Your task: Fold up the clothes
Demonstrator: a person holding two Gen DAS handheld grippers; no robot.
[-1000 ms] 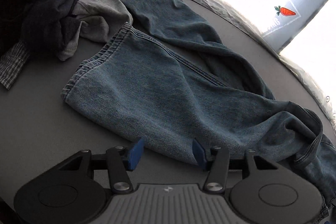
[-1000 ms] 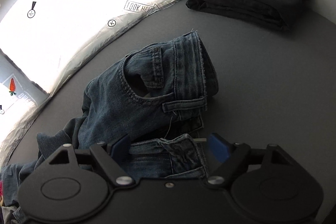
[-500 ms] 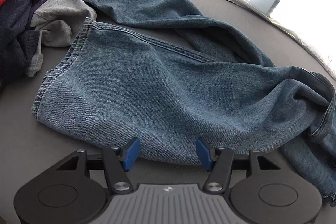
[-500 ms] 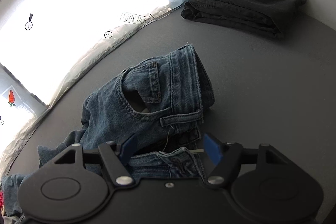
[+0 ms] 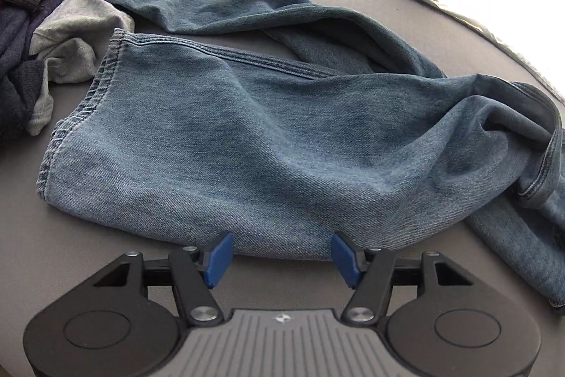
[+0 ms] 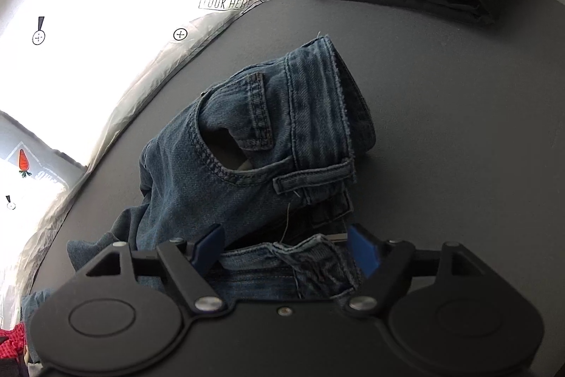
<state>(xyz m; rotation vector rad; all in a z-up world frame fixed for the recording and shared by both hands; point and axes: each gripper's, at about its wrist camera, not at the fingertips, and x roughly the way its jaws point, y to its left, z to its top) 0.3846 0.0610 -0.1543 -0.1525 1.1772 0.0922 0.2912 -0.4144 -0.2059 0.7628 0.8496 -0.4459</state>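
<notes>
Now both tongs opening over jeans [image 5: 275, 136].

left gripper [image 5: 280, 253] nearer jeans [image 5: 268, 143], jaws opening

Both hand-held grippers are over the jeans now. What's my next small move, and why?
Probably lower both and pinch. The left hand-held gripper, jaws opening, straddles the leg's near edge of the jeans; the right hand-held gripper, also opening, straddles the waistband. Neither grips fabric yet.
</notes>
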